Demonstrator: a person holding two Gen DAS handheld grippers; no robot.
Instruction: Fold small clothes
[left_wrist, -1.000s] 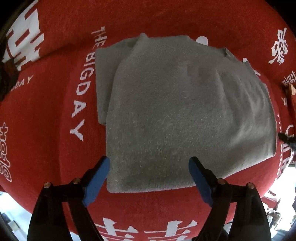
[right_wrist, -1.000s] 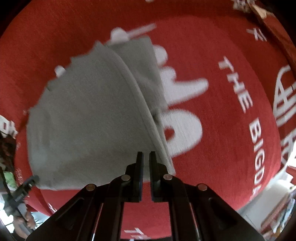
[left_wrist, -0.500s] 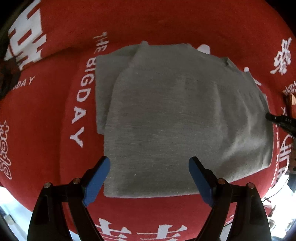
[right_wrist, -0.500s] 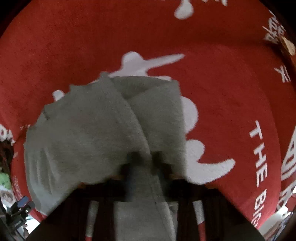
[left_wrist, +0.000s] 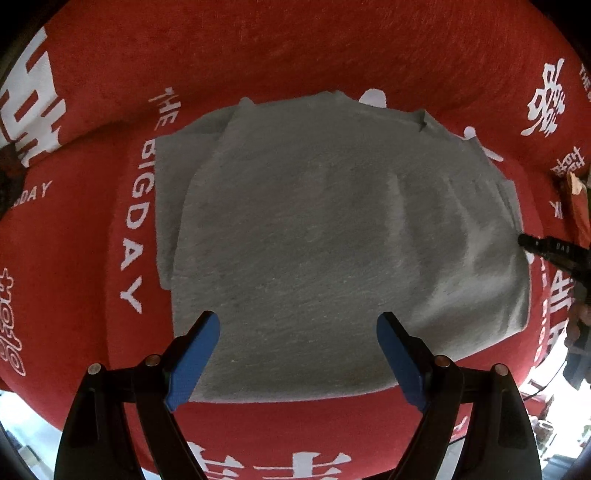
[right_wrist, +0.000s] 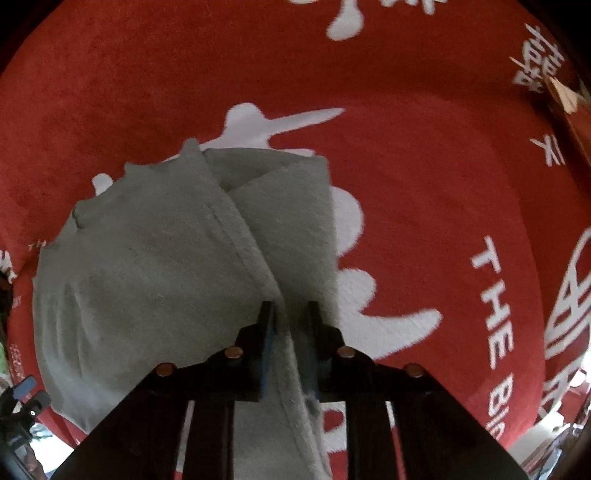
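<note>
Red lettered cloth (left_wrist: 295, 55) covers your table.
Your left gripper (left_wrist: 298, 334) hovers spread over the grey garment (left_wrist: 332, 240); right gripper (right_wrist: 289, 315) pinches its hem.

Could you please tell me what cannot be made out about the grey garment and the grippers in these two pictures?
- Right wrist view: whether the right gripper really pinches the grey garment; cloth covers the gap between the fingers.
- Left wrist view: the garment's underside, against the red cloth; the left gripper hovers open above it.
- Both views: what kind of garment it is; folded layers hide its shape.
</note>
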